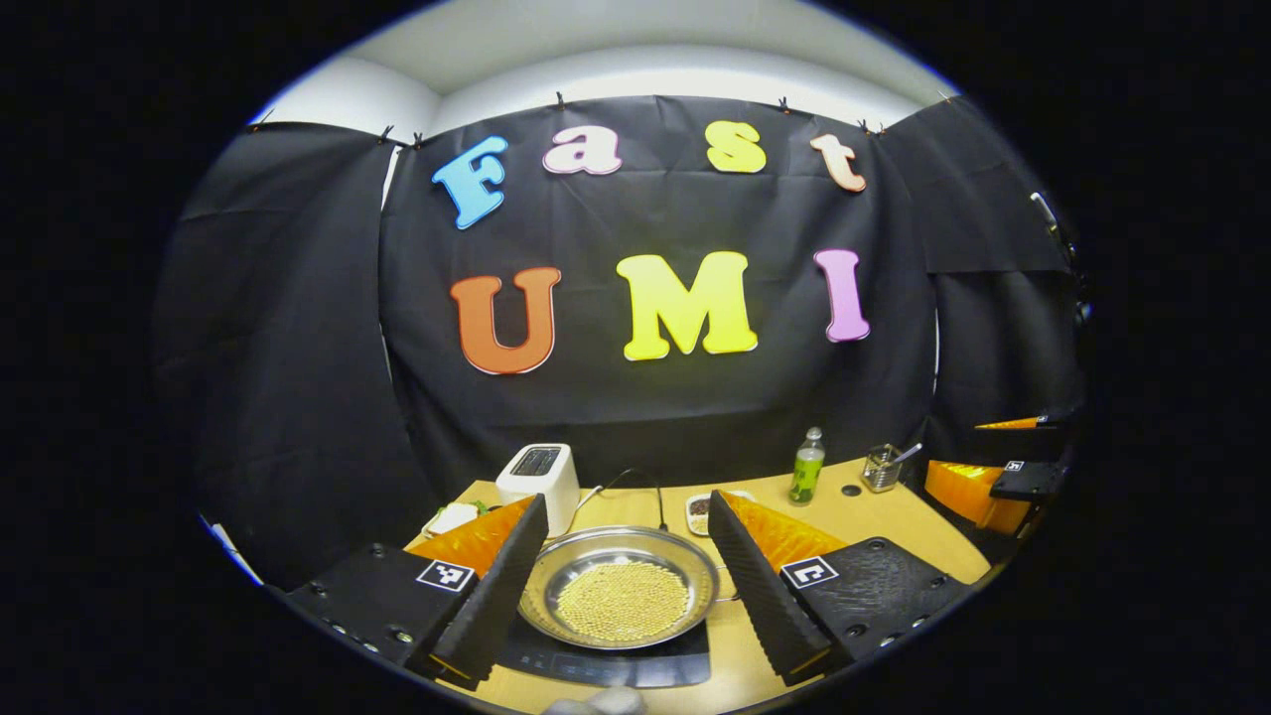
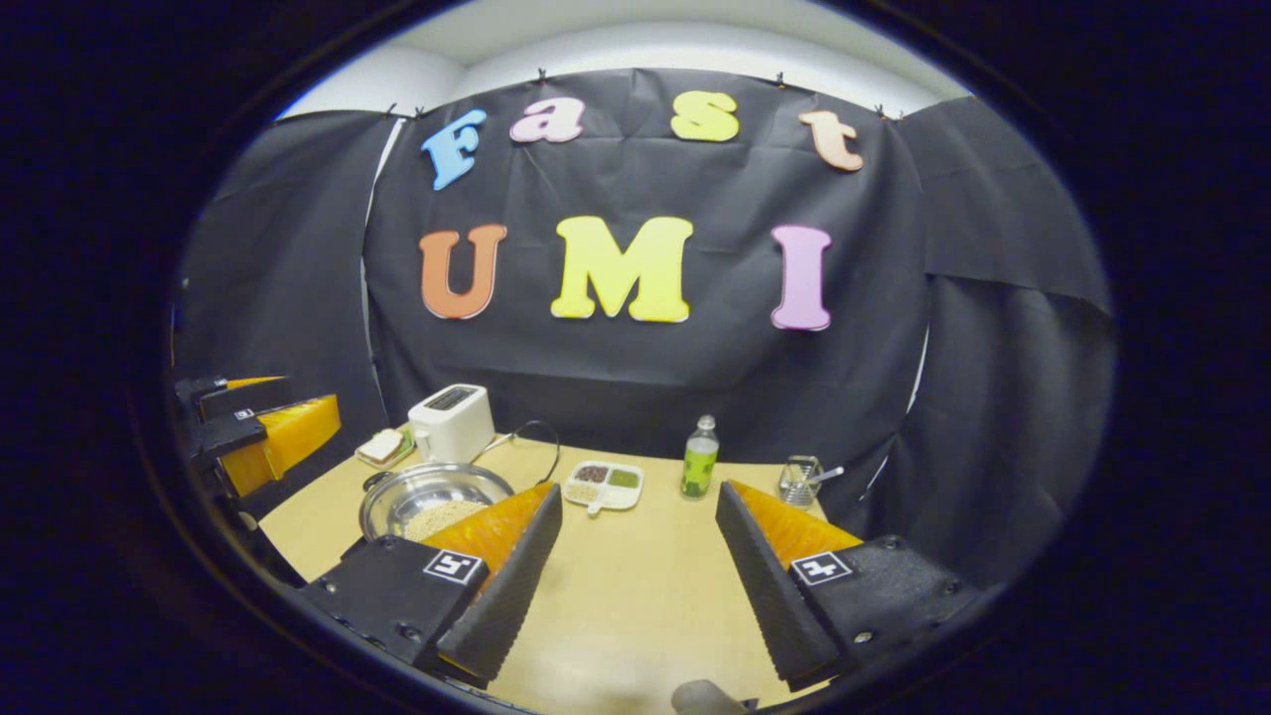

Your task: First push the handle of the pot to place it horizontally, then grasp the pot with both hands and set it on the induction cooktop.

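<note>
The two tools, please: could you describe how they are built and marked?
Each tool, left and right, has two long wedge-shaped fingers with ribbed inner pads. Each finger sits on a black block with visible screws and a small square black-and-white marker. The fingers' outer faces are ridged.

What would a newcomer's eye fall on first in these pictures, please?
Probably the shiny pot of pale beans, sitting on the dark induction cooktop between the open left claw. Next, the white toaster at the table's back left, and the green bottle further right near the wall.
</note>
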A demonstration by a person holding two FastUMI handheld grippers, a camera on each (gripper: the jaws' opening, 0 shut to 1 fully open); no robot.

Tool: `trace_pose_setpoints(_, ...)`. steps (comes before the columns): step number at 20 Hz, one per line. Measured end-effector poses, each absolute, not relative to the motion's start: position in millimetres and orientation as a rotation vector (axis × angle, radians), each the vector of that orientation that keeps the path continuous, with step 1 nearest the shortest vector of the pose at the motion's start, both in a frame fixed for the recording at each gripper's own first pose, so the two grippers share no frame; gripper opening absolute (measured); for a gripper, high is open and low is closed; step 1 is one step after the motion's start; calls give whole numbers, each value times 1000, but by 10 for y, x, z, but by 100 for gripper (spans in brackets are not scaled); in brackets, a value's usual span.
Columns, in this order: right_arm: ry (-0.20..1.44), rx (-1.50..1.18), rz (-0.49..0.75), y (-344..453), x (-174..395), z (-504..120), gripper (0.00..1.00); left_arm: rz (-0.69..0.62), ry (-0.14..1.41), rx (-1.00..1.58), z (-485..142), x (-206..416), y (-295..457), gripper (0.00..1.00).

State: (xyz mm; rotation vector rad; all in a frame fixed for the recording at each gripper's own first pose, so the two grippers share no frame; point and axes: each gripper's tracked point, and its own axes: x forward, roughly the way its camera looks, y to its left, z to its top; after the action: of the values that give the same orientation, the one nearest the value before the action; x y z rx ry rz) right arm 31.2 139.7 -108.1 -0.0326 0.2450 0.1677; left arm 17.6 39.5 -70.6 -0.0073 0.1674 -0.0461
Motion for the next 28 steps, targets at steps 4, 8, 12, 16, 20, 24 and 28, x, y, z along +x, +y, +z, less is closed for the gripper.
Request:
trace_pose_setpoints(4,144,0,138,772,100,-515,97,-45,82,-15,-172,-76,70,96)
trace_pose_setpoints(8,79,34,106,247,-85,-168,97,-45,-11,-19,294,-266,-223,96)
trace_pose_setpoints(12,35,55,85,-101,-261,12,97,-79,-63,-47,546,-429,-554,96)
trace_pose_setpoints(16,14,54,76,-269,-371,131,98,-89,-70,-40,595,-514,-733,96)
trace_pose_setpoints(20,-3,48,65,-380,-414,215,98,-93,-75,-56,645,-523,-800,96)
trace_pose_setpoints(24,19,76,60,-426,-407,188,97,-85,-77,-60,663,-527,-792,96)
trace_pose_setpoints(28,24,81,70,-401,-385,183,98,-83,-73,-64,670,-506,-777,96)
